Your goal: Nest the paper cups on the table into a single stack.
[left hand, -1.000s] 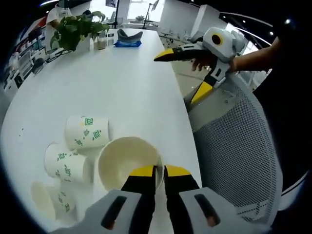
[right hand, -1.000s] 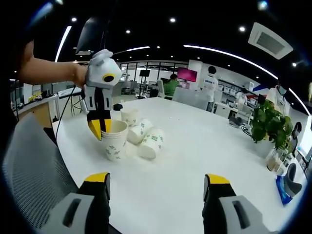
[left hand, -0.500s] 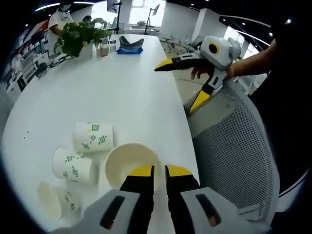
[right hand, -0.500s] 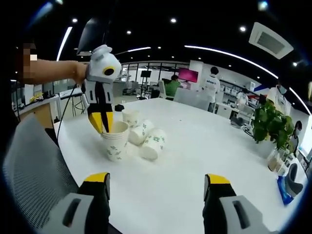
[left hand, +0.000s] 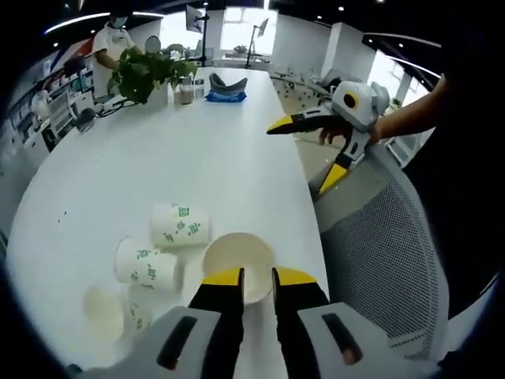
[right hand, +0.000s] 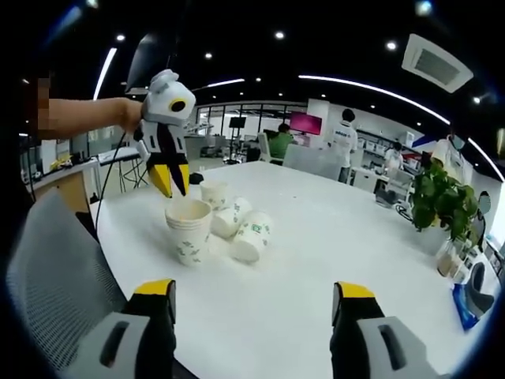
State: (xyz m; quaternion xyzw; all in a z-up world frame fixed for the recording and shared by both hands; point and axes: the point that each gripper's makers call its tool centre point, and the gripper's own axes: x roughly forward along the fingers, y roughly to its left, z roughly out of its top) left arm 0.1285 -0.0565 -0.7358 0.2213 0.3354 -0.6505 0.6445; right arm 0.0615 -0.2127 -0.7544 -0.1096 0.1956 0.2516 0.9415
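An upright nested stack of white paper cups [left hand: 238, 257] [right hand: 188, 229] stands near the table's edge. Two printed cups [left hand: 180, 225] [left hand: 146, 264] lie on their sides beside it, and another cup [left hand: 106, 308] stands upright beyond them. In the right gripper view the lying cups [right hand: 251, 235] and the far upright cup [right hand: 210, 193] sit just past the stack. My left gripper [left hand: 258, 278] [right hand: 172, 180] hovers just above the stack's rim, jaws slightly apart, holding nothing. My right gripper [right hand: 252, 290] [left hand: 308, 148] is wide open over the table edge, well away from the cups.
The white table [left hand: 158, 158] [right hand: 331, 237] stretches far beyond the cups. A potted plant [left hand: 142, 71] [right hand: 442, 209] and a blue item [left hand: 225, 95] sit at its far end. A grey mesh chair [left hand: 379, 237] [right hand: 55, 268] stands against the near edge. People stand in the background.
My left gripper has let go of the stack's rim, its jaws parting a little, and has risen above the cup. The right gripper has stayed open and still.
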